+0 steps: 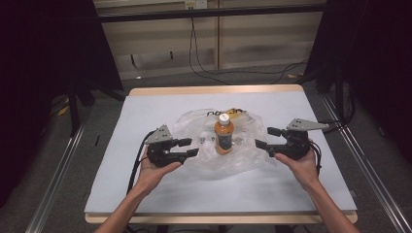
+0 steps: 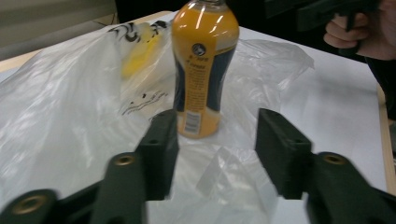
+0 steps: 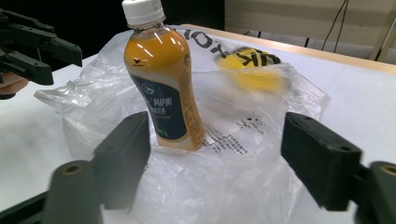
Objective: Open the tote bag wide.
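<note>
Orange-filled bottle (image 1: 224,136) stands on a clear plastic bag (image 1: 194,127); left gripper (image 1: 189,147) at nine o'clock and right gripper (image 1: 265,138) at three flank it, jaws parted, empty. Approach stage, apparently; next, closing on bag or bottle.

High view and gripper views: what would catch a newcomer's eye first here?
An orange drink bottle with a white cap stands upright mid-table on a crumpled clear plastic bag printed in black and yellow. The left gripper and right gripper flank it, jaws open and empty, pointing inward over the white table.
</note>
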Available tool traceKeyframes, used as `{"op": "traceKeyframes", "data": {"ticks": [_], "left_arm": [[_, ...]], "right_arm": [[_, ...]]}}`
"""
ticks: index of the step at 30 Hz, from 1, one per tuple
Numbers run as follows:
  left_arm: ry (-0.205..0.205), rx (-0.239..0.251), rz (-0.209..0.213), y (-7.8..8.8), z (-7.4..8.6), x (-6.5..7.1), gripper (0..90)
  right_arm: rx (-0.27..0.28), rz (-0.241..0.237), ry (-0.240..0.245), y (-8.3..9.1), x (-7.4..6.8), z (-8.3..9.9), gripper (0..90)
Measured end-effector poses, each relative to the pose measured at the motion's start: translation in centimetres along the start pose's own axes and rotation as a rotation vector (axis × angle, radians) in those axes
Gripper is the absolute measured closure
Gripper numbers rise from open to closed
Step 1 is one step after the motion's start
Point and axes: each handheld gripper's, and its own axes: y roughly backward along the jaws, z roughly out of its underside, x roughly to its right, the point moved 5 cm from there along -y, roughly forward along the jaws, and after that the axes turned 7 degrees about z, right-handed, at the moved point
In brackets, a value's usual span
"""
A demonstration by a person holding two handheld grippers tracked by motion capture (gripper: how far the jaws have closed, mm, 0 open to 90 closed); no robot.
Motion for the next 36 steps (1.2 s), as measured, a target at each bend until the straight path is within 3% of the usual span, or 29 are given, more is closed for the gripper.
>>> {"op": "traceKeyframes", "data": {"ticks": [2, 6, 9, 15, 19, 27, 29, 32, 35, 36], "left_arm": [[0.014, 0.029, -0.027, 0.5, 0.1, 0.0, 37.7], [0.012, 0.053, -0.072, 1.6, 0.1, 0.1, 16.1], [-0.006, 0.042, -0.108, 2.3, 0.3, 0.4, 11.1], [-0.019, 0.025, -0.146, 3.7, 1.5, 1.1, 7.3], [0.024, 0.058, -0.156, 4.9, 2.2, 1.2, 5.9], [0.036, 0.071, -0.180, 6.8, 4.2, 1.8, 3.1], [0.064, 0.085, -0.190, 7.3, 4.8, 2.1, 2.8], [0.068, 0.071, -0.224, 7.9, 5.8, 2.4, 3.0], [0.087, 0.094, -0.168, 8.5, 6.9, 3.1, 4.2], [0.075, 0.087, -0.202, 8.8, 7.2, 3.2, 4.1]], "right_arm": [[0.008, 0.006, -0.006, 0.4, -0.1, 0.2, 13.5], [0.030, 0.007, -0.032, 1.4, -0.1, 0.6, 5.9], [0.036, 0.032, -0.023, 2.1, -0.2, 0.8, 1.3], [0.031, 0.060, -0.021, 3.6, -0.5, 1.7, 1.9], [0.054, 0.085, -0.029, 4.9, -0.7, 2.2, 2.2], [0.060, 0.136, -0.030, 6.6, -1.2, 3.8, 2.5], [0.066, 0.142, -0.037, 7.0, -1.4, 4.2, 2.6], [0.058, 0.141, -0.040, 7.4, -1.6, 4.7, 3.4], [0.059, 0.139, -0.061, 8.1, -1.7, 5.1, 4.0], [0.059, 0.146, -0.066, 8.4, -1.7, 5.3, 3.6]]}}
